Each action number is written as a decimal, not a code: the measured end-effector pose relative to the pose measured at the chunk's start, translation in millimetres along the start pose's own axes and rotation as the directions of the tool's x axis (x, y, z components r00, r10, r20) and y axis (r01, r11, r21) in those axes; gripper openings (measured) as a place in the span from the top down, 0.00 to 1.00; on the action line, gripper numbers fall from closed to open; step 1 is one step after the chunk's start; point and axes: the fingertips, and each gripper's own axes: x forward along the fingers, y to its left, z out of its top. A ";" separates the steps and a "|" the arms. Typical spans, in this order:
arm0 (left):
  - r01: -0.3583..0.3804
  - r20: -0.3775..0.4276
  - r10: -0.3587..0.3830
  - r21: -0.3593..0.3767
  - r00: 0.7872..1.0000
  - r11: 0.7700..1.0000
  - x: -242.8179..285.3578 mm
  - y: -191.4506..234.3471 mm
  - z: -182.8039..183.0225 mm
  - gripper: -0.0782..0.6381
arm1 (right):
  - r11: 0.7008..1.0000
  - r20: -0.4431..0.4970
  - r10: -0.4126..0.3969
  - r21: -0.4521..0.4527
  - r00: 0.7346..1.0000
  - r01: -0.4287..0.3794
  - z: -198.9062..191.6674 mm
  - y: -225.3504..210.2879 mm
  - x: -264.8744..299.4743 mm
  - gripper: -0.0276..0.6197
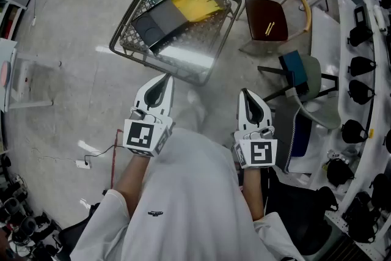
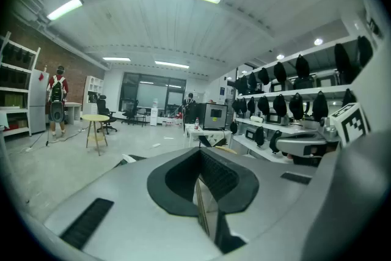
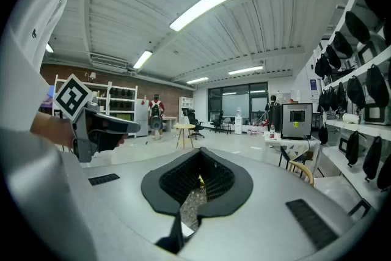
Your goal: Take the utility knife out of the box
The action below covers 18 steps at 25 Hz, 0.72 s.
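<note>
Box (image 1: pixel 129 33) — left tool (image 1: pixel 166 79), right tool (image 1: pixel 245 94) level

A wire basket (image 1: pixel 157 62) and brown chair (image 1: pixel 266 18) stand on the floor (image 1: pixel 73 21).

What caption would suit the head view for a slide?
Left gripper and right gripper, both shut, poised short of the wire basket.

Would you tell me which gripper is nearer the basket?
Left. In the head view the left gripper nearly meets the basket at its near rim; the right gripper is clearly farther off.
</note>
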 end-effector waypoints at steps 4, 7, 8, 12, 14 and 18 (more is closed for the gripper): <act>0.019 -0.006 -0.018 0.019 1.000 1.000 -48.3 -27.7 -10.1 0.89 | 1.000 0.007 -0.005 0.000 1.000 0.005 -10.5 23.0 -41.3 0.96; 0.037 -0.013 -0.037 0.016 0.999 0.999 -85.0 -39.7 -15.3 0.89 | 1.000 0.005 -0.013 0.007 1.000 0.013 -13.3 46.5 -68.7 0.96; 0.043 -0.015 -0.043 0.014 0.999 0.999 -95.1 -41.5 -17.5 0.89 | 1.000 0.008 -0.013 0.007 1.000 0.013 -12.8 54.3 -76.0 0.96; 0.065 -0.016 -0.065 -0.003 0.998 0.998 -117.7 -51.9 -28.6 0.89 | 0.999 0.006 -0.029 0.023 1.000 0.029 -17.5 66.2 -96.8 0.96; 0.068 -0.007 -0.068 -0.006 0.998 0.998 -122.9 -54.4 -26.6 0.89 | 0.998 0.015 -0.045 0.040 0.999 0.044 -16.1 66.5 -103.3 0.96; 0.041 0.011 -0.041 0.006 0.999 0.999 -134.0 -53.5 -23.0 0.89 | 0.998 0.045 -0.044 0.056 0.998 0.041 -12.5 70.2 -110.9 0.96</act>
